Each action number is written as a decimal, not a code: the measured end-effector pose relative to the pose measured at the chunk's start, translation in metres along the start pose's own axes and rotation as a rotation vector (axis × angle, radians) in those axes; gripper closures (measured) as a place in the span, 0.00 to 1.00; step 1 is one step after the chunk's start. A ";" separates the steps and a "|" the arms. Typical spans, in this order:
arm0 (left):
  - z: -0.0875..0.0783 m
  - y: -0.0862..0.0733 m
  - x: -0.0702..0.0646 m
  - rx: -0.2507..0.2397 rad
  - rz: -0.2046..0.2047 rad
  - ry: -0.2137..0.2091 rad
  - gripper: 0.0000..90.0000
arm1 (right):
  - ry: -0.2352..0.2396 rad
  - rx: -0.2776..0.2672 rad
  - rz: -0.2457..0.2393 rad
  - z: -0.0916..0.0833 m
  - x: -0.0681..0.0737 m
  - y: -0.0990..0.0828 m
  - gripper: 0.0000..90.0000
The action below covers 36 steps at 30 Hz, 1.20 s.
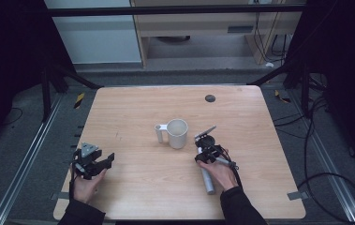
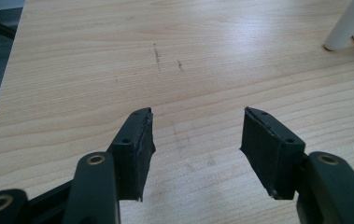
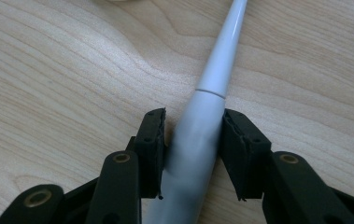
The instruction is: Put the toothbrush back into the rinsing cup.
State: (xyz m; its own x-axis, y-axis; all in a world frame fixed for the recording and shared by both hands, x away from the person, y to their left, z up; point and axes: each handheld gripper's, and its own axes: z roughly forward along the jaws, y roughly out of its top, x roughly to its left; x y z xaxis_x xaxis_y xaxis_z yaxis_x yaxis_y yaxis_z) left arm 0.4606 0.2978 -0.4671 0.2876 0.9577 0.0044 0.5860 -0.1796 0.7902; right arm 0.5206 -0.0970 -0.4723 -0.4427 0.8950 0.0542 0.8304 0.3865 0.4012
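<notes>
**Right gripper clamps a grey-white rod beside the cup**

A slim rod (image 3: 210, 88) — grey at its thick end, white and narrower past a seam — lies on the wooden table (image 1: 137, 117) at about 4 o'clock from the table's middle. In the right gripper view it runs up toward 1 o'clock, and both black jaws press its grey body from either side; no brand, label or writing can be read on it. In the high view the grey end (image 1: 208, 182) sticks out toward the person, under the right hand (image 1: 219, 172).

The right gripper (image 1: 206, 151) sits just at 4 o'clock from a white cup (image 1: 177, 133), whose handle (image 1: 159, 132) points to 9 o'clock. The cup bears no readable print.

At 8 o'clock on the table, the left hand (image 1: 88, 183) holds the left gripper (image 1: 101, 161) low over the wood, well apart from the cup. Its jaws stand wide apart with bare tabletop between them, aimed roughly at 2 o'clock — the cup's handle base (image 2: 338, 35) shows at the upper right of the left gripper view.

A small dark disc (image 1: 210, 98) lies near the far edge at 1 o'clock.
</notes>
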 end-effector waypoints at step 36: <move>0.000 0.000 0.000 0.001 -0.001 -0.003 0.49 | -0.012 -0.037 0.014 -0.027 -0.011 -0.005 0.75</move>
State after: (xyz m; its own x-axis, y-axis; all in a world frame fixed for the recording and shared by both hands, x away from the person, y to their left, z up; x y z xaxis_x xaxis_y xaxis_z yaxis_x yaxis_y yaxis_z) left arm 0.4606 0.2977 -0.4669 0.2891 0.9573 0.0021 0.5870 -0.1790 0.7896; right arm 0.5120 -0.1147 -0.4500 -0.4266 0.9031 0.0496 0.8237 0.3653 0.4337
